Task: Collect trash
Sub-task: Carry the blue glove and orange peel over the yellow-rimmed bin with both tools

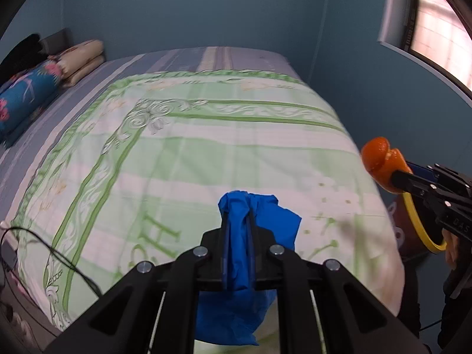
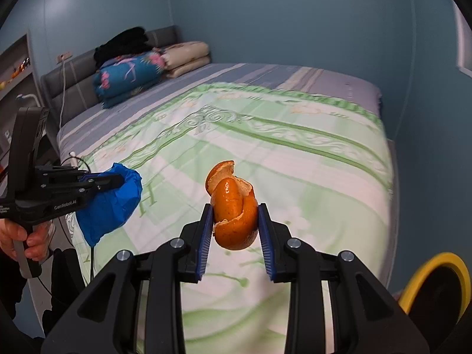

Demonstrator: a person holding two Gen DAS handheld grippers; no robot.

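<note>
So rn both pieces of trash look picked up already, neither is binned yet afaict. The right gripper [image 2: 235, 215] has its jaws pinching an orange peel [image 2: 233, 209] from both sides, the blue pads pressed into it, and the peel is held up in the air over the near end of the bed [image 2: 295, 153], not touching the cover. The left gripper [image 1: 238, 221] is squeezed tight on a blue bag [image 1: 250, 236], or maybe a crumpled plastic wrapper tbh, can't tell which; most of it hangs down below the fingers and it's also lifted off the bed. In the right wrist view you can see the left gripper well off to the left with the blue stuff drooping from it, so the two are well apart. The bin [image 2: 436, 283], a dark thing w/ a yellow rim, sits low at the right, beside the foot of the bed and near the right gripper, so imo the peel is prob the next thing to go in. The green floral cover looks clean as far as both views show, no other scraps on it that I can spot, though the far left edge is partly out of sight. Pillows [image 2: 129, 73] and a black cable [image 1: 59, 253] aren't trash obv. So I'd guess most of the way done: grabbing finished, dropping both things in the bin still left.
</note>
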